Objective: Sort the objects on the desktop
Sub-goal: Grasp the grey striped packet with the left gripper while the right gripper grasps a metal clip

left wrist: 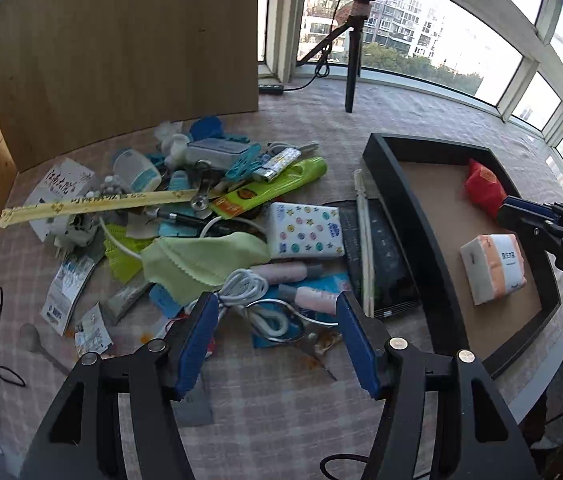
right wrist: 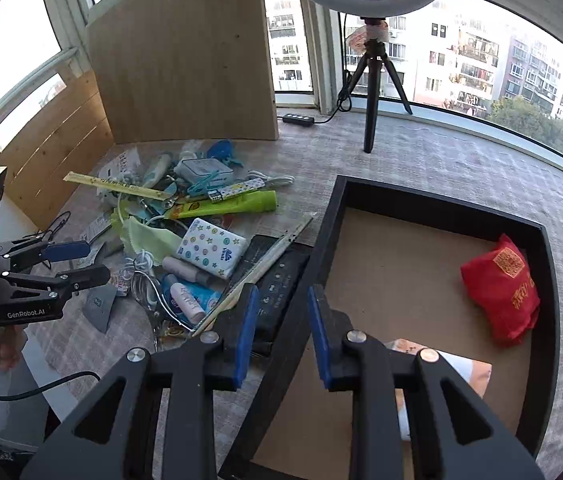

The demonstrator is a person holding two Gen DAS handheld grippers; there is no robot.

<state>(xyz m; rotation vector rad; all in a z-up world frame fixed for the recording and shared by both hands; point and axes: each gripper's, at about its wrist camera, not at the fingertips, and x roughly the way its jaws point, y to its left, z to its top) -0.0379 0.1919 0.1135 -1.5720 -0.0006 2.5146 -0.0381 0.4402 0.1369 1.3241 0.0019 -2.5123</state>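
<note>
A pile of small objects lies on the checked cloth: a patterned tissue pack (left wrist: 305, 231) (right wrist: 212, 248), a green cloth (left wrist: 201, 258), a white cable (left wrist: 247, 286), a green tube (left wrist: 277, 184) and a chopstick sleeve (left wrist: 97, 205). A black tray (left wrist: 417, 232) (right wrist: 537, 340) holds a red pouch (left wrist: 483, 188) (right wrist: 501, 290) and an orange tissue pack (left wrist: 493, 268). My left gripper (left wrist: 277, 340) is open and empty above the pile's near edge. My right gripper (right wrist: 283, 334) is open and empty over the tray's left wall.
A wooden board (left wrist: 121, 48) stands behind the pile. A ring light on a tripod (right wrist: 373, 80) stands at the back with a power strip (right wrist: 298, 119). A black keyboard-like slab (left wrist: 377, 256) and chopsticks (left wrist: 365, 240) lie beside the tray. Windows bound the far side.
</note>
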